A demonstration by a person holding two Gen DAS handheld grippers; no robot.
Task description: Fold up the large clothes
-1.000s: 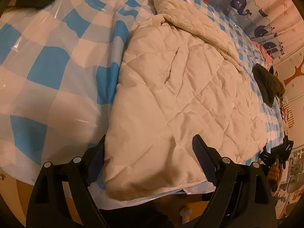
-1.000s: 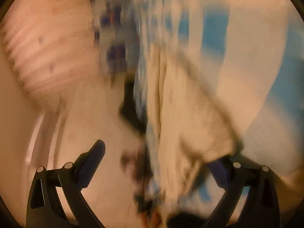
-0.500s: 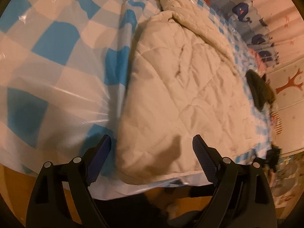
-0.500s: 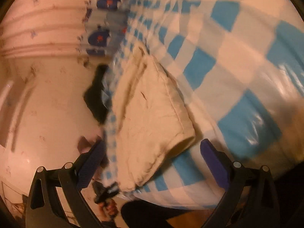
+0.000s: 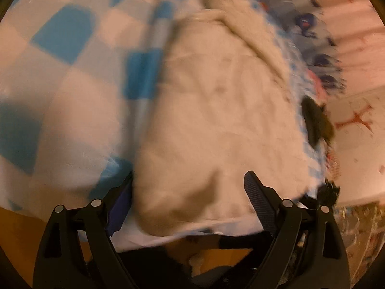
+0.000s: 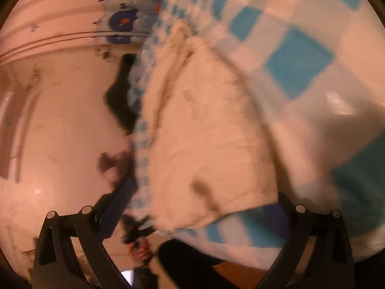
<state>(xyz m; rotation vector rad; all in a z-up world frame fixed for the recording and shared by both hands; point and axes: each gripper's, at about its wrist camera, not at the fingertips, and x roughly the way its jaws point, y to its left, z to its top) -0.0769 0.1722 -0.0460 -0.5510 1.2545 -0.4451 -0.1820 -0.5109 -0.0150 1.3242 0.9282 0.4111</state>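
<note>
Left gripper [image 5: 189, 187]: I hold it tilted steeply downward, jaws spread wide — both black fingers in view, ribbed pads facing inward, nothing pinched between them.
Left fingers [image 5: 258, 198]: the right-hand one shows its ribbed pad clearly; the other is half in shadow.
Right gripper [image 6: 199, 201]: I have it pointing only slightly downward, jaws parted wide — no grip taken.
Right fingers [image 6: 115, 207]: the left-hand pad is sharp; the opposite one is blurred.

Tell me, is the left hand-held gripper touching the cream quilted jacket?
Cannot tell. In the left wrist view, the left hand-held gripper straddles the cream quilted jacket hem, but blur hides any contact.
</note>
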